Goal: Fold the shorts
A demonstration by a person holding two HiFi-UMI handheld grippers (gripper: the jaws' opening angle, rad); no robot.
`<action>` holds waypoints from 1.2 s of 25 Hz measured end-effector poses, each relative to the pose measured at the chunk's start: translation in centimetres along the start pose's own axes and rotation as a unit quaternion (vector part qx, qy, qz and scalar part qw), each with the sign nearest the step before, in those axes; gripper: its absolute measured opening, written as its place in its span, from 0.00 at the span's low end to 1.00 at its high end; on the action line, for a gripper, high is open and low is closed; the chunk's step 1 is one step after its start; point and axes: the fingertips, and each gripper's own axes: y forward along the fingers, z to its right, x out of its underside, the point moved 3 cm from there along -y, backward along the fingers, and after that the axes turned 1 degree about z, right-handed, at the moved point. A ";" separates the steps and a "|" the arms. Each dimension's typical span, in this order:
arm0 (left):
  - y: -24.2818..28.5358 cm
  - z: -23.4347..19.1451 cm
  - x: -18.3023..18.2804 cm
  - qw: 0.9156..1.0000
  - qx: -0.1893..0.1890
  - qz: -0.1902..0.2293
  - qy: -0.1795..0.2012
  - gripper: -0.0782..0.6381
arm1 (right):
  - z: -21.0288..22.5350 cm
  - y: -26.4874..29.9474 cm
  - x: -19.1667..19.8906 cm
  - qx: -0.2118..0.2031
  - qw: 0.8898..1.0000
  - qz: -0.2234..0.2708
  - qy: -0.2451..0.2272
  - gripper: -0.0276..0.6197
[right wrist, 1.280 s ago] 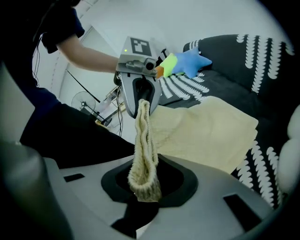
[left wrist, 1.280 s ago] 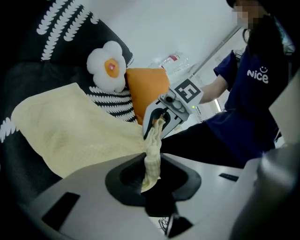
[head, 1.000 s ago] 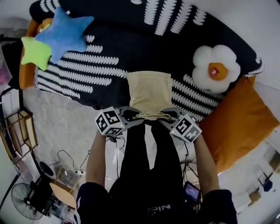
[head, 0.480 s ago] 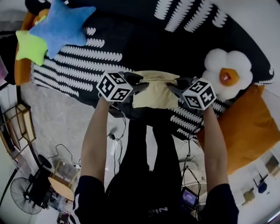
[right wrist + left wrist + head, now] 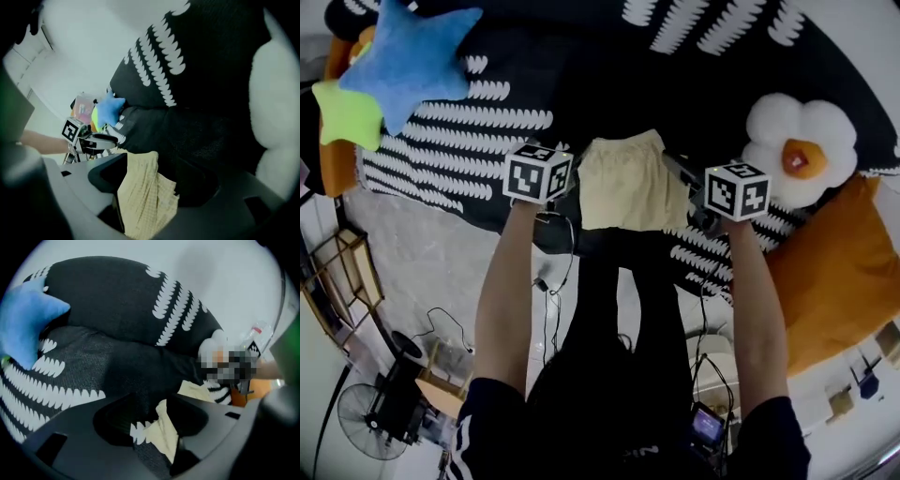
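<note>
The cream shorts (image 5: 628, 183) lie folded on the black bedspread (image 5: 487, 122), near its front edge. My left gripper (image 5: 572, 167) sits at their left far corner and my right gripper (image 5: 684, 173) at their right far corner. In the left gripper view the left gripper (image 5: 157, 413) has a cream fold (image 5: 165, 433) lying loose between its jaws. In the right gripper view the right gripper (image 5: 154, 180) stands wide around a bunch of the shorts (image 5: 143, 197). Both pairs of jaws have just been opening, and neither presses on the cloth.
A blue star cushion (image 5: 403, 56) and a green one (image 5: 342, 112) lie at the far left. At the right are a white flower cushion (image 5: 802, 155) and an orange pillow (image 5: 834, 272). Below the bed's edge are cables and a fan (image 5: 366, 422).
Both grippers carried the shorts' near edge forward over the rest and lowered it, so the shorts now lie folded. Both pairs of jaws have parted from the cloth.
</note>
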 end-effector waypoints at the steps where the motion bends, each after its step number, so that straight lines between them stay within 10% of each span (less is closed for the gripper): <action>1: -0.9 0.8 -0.5 1.000 0.009 0.017 -0.022 0.38 | 0.4 -2.0 -0.3 0.005 1.000 0.016 0.005 0.54; 6: -3.9 2.3 4.4 0.997 0.066 0.008 -0.046 0.38 | 0.9 -5.5 3.9 0.016 0.999 0.031 0.016 0.43; 12: -3.9 4.7 15.0 0.975 0.177 -0.133 -0.036 0.43 | -1.0 -1.7 14.8 0.012 0.996 -0.092 0.000 0.37; 15: -2.3 5.7 18.6 0.974 0.131 -0.187 0.005 0.39 | -0.5 -0.9 17.7 0.048 0.991 -0.125 0.002 0.12; 18: -1.2 4.7 20.4 0.977 0.064 -0.202 0.037 0.14 | 0.8 -1.2 17.9 0.064 0.992 -0.107 0.027 0.06; 23: -1.5 3.6 21.1 0.981 0.040 -0.189 0.018 0.15 | 3.7 -2.2 19.8 0.061 0.990 -0.114 0.064 0.07; 30: -5.0 2.5 21.7 0.987 0.010 -0.147 -0.064 0.40 | 1.7 -4.4 18.8 0.070 0.990 -0.045 0.111 0.54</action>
